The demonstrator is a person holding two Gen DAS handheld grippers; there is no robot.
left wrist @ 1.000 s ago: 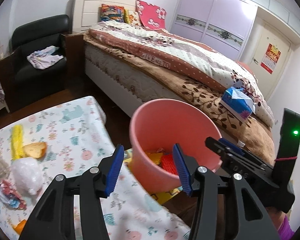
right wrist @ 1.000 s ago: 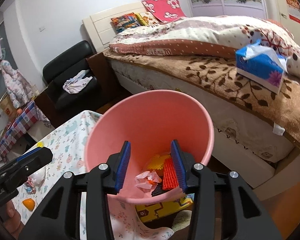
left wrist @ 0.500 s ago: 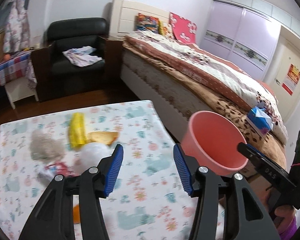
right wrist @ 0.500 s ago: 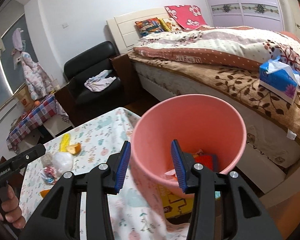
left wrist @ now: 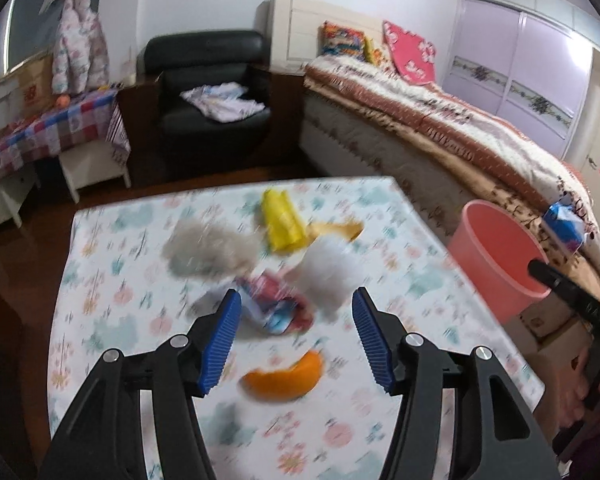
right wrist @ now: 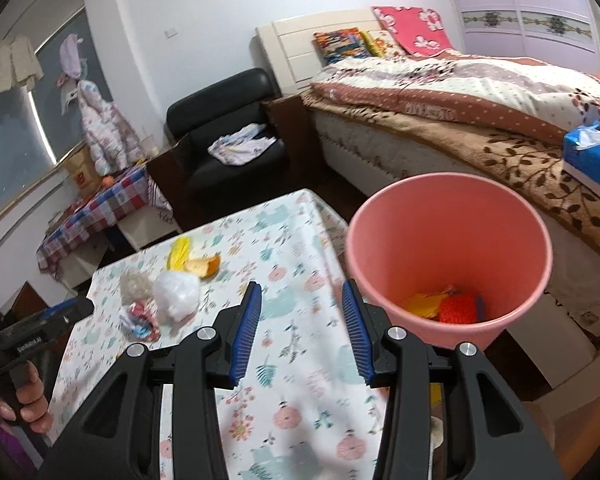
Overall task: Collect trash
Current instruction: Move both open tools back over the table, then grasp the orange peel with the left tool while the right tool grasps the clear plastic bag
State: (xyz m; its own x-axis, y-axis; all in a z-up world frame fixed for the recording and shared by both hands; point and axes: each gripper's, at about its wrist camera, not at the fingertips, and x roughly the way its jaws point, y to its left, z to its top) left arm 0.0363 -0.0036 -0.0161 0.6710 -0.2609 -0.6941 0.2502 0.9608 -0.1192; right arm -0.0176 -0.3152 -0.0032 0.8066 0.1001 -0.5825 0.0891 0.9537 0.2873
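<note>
The left hand-held gripper [left wrist: 296, 334] is seen with its blue-padded jaws set wide apart; they have just been opening, and nothing is pressed between them. It is held above the tabletop [left wrist: 112, 320], which is covered by a floral cloth, and the left wrist view is blurred. Framed between the pads, without contact, are a crumpled red-and-blue wrapper [left wrist: 276, 312] and, nearer the camera, an orange peel [left wrist: 284, 380]. Beyond the wrapper, a white plastic wad [left wrist: 328, 272], a grey fluffy clump [left wrist: 208, 252], a yellow wrapper [left wrist: 282, 222] and a second peel piece [left wrist: 340, 230] are clustered close together on the cloth. The right hand-held gripper [right wrist: 300, 330] is held partly open and empty, over the near part of the same tabletop. The pink bin [right wrist: 448, 256] is seen just to its right, off the tabletop edge; the right pad overlaps the bin's wall in the picture, and contact cannot be judged. Yellow and red trash [right wrist: 444, 306] is visible at the bin's bottom. A bed [right wrist: 480, 120] with a blue tissue box [right wrist: 590, 158] is noted behind the bin, and a black armchair [right wrist: 228, 144] with cloth on its seat stands at the bed's head end. A hand [right wrist: 26, 398] gripping the left handle is seen at the lower left edge of the right wrist view.
</note>
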